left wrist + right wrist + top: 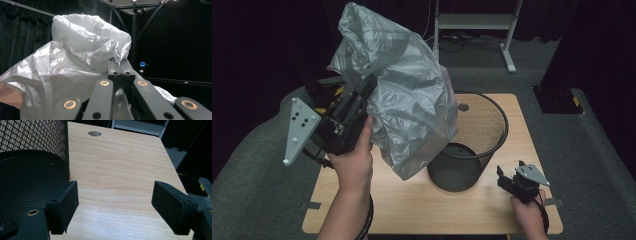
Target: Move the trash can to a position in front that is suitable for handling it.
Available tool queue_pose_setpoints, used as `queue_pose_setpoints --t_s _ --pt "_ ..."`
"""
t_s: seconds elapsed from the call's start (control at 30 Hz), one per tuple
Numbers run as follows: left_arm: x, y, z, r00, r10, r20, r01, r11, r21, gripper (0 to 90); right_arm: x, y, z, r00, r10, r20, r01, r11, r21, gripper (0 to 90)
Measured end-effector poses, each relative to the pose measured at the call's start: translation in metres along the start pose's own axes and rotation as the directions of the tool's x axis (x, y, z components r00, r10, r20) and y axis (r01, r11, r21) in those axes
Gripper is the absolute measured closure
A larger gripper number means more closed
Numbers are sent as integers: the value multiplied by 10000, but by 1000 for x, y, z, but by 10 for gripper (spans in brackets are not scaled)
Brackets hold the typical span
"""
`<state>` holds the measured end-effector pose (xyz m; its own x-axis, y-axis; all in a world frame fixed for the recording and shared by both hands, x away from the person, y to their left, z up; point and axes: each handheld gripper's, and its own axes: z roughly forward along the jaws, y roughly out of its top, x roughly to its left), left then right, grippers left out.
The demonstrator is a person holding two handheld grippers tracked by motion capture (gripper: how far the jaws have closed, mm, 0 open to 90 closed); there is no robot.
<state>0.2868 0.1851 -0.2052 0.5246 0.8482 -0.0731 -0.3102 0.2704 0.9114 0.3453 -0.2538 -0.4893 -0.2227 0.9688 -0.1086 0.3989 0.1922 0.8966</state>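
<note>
At the near right edge of the table (412,210), the right gripper (513,176) rests low in the person's right hand (528,212), its fingers (65,202) spread wide with nothing between them, only bare wood showing in the gap. In the right gripper view its left finger stands just beside the mesh wall of the bin (30,170), though whether the two touch cannot be told. The bin (477,145), black wire mesh and upright, stands on the table a little right of centre, its mouth open and its solid base dark inside. To the near left, the left hand (354,160) lifts the left gripper (367,87) well above the table, and its fingers (113,68) are closed tight on a fold of the bag (404,95). The bag, thin grey plastic, billows up and to the right from the grip, its lower end hanging over the bin's left rim and partly covering it. In the left gripper view the bag (75,57) swells up above the pinched fingers. Far on the table, beyond the bin, is a round hole (463,107).
</note>
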Motion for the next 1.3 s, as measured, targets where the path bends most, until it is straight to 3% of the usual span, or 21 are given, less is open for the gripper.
queue_pose_setpoints --t_s 0.6,0.93,1.3 --pt "25 -11 -24 9979 19 -640 4 9994 346 889 2 -2 4 10000 -31 -56 32 9998 202 214" --pt "35 -18 -34 9958 87 -911 -25 9977 680 889 -2 -8 10 9996 257 -151 -244 9961 848 215" --pt "50 -31 -48 9926 73 -1216 58 9942 1071 889 -1 -11 12 9995 50 -301 -19 9948 1014 216"
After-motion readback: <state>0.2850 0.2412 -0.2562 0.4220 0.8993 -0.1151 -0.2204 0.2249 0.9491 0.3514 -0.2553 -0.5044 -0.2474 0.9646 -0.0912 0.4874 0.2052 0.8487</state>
